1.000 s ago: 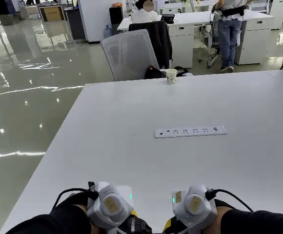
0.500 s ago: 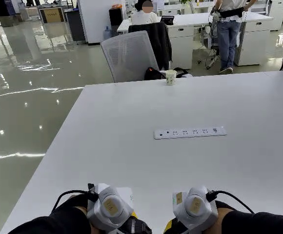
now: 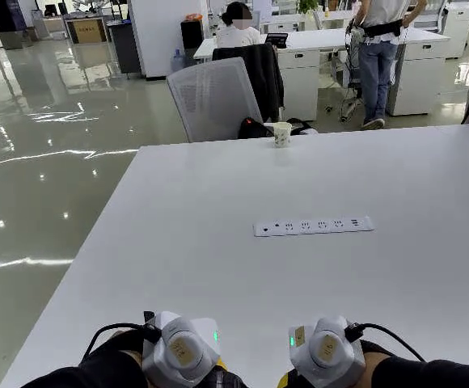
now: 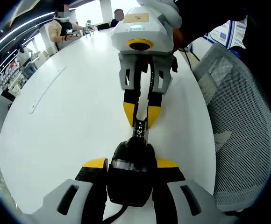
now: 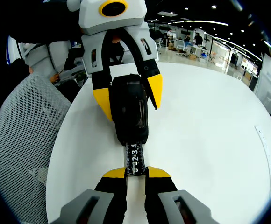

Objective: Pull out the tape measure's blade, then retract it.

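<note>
Left gripper view: left gripper clamps the tape measure; right gripper pinches its blade (barely drawn out).

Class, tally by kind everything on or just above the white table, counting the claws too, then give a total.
tape measure: 1
power strip: 1
paper cup: 1
claws: 2, the left claw and the right claw
Total: 5

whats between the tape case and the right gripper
A short stretch of blade, printed 2 3 4, runs from the case to the right gripper, which pinches its end. This shows in the right gripper view.
</note>
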Action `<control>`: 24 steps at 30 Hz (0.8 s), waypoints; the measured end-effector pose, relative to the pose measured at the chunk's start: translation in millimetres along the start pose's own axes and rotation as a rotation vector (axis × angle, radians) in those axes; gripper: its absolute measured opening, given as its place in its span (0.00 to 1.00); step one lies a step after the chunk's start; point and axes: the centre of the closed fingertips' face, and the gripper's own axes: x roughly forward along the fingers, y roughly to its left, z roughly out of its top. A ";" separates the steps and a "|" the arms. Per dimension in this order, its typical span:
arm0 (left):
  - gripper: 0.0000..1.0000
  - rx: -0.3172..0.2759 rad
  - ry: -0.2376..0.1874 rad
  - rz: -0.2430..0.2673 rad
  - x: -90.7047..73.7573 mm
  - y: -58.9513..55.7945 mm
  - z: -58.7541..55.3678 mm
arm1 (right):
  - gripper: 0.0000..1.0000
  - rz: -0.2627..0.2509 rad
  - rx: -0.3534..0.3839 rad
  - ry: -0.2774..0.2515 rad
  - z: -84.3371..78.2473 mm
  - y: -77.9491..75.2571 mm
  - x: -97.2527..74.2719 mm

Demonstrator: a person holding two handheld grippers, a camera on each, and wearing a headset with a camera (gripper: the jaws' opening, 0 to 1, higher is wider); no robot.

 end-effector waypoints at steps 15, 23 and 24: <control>0.32 -0.002 -0.001 -0.001 1.4 0.8 1.2 | 0.10 0.000 0.006 0.007 -6.8 -2.2 -4.7; 0.32 -0.004 -0.003 -0.001 1.6 0.7 1.7 | 0.10 -0.001 0.008 0.008 -8.2 -2.5 -5.2; 0.32 -0.004 -0.002 -0.001 1.6 0.6 1.8 | 0.10 -0.001 0.009 0.008 -9.1 -2.5 -6.0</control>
